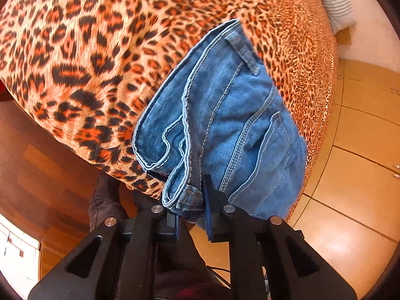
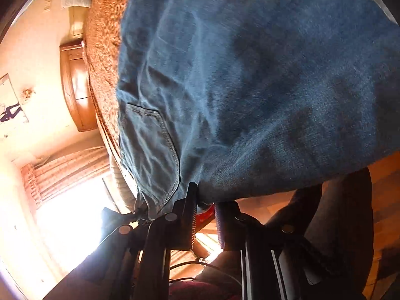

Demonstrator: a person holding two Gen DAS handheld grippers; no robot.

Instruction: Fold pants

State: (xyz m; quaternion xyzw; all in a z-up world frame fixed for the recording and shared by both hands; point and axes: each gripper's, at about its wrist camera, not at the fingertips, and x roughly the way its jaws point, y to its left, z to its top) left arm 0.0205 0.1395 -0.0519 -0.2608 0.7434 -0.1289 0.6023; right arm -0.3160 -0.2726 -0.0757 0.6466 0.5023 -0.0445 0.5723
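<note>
The blue denim pants (image 1: 225, 115) hang in front of the leopard-print bed cover (image 1: 87, 50), bunched and folded at the waistband. My left gripper (image 1: 192, 210) is shut on the waistband edge, with denim pinched between its blue pads. In the right wrist view the pants (image 2: 250, 87) fill most of the frame, with a back pocket (image 2: 150, 150) at the lower left. My right gripper (image 2: 205, 200) holds the lower denim edge between its jaws, with a small gap lower down between the fingers.
The bed edge (image 1: 322, 80) runs along the right, with tiled floor (image 1: 350, 175) beyond and a wooden floor (image 1: 37, 170) at the left. A grey pillow (image 1: 335, 2) lies at the far corner. A wooden nightstand (image 2: 77, 87) and bright curtained window (image 2: 67, 187) show on the right wrist view's left.
</note>
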